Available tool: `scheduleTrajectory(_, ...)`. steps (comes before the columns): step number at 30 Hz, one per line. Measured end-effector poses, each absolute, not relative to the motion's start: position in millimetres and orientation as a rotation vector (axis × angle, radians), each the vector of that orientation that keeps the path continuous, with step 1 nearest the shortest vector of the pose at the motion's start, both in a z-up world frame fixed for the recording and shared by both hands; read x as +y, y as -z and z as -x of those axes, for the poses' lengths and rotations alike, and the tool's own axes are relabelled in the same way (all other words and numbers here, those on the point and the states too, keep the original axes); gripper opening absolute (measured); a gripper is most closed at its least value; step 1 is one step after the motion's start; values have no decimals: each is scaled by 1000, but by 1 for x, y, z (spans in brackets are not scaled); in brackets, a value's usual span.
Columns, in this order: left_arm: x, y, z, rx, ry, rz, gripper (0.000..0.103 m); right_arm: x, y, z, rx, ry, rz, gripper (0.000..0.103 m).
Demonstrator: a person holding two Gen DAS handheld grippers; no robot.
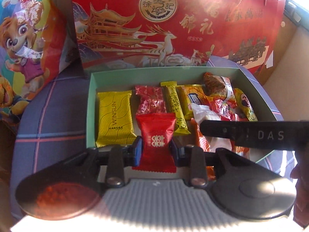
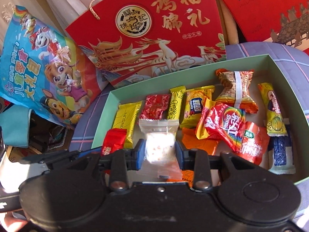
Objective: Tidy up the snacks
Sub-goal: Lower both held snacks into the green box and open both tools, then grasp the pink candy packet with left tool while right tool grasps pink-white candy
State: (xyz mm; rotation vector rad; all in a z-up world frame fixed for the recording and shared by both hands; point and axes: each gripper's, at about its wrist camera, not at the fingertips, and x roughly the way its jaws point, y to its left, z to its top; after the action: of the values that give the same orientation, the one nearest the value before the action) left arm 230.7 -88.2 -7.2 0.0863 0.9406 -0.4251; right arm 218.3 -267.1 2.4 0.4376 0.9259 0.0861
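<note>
The left gripper [image 1: 156, 147] pinches a red snack packet [image 1: 156, 135] just above the near-left end of the pale green box [image 1: 90, 104]. The right gripper [image 2: 160, 152] clamps a clear packet [image 2: 159, 145] of white sweets over the same box, beside the yellow wafer packet [image 2: 125, 123].

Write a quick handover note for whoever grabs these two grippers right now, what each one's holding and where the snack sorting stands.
Left gripper: shut on red candy packet.
Right gripper: shut on clear white candy packet.
Both are over the green box.
Done: a row stands along the box's left, yellow WINSUN pack to cheese stick.
Left: place both held packets; sort the loose pile at right, including the Skittles bag.
</note>
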Motion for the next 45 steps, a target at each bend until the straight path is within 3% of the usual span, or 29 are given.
scheduleTrajectory(4,-93,18,-246,943,401,-89,31,-269,9,-231,949,-88,-468,36)
scheduleTrajectory(5,-94,19,-249,936,383,-93,34,-269,9,-233,948,-86,-467,44)
scheduleTrajectory(6,-94,19,-251,930,367,-94,46,-270,8,-234,940,-72,-456,63)
scheduleTrajectory(7,-94,19,-253,929,348,-96,70,-271,6,-234,927,-54,-445,73)
scheduleTrajectory(8,-92,18,-253,922,329,-96,81,-272,3,-232,912,-41,-435,88)
scheduleTrajectory(9,-91,17,-251,908,317,-96,93,-272,1,-231,900,-38,-426,93)
scheduleTrajectory(13,-85,10,-246,898,310,-95,99,-273,-9,-225,875,-25,-406,103)
scheduleTrajectory(33,-40,-18,-152,867,293,-138,103,-278,-35,-121,870,-17,-416,103)
scheduleTrajectory(45,26,22,-112,992,174,-40,103,-278,12,-73,952,-7,-471,103)
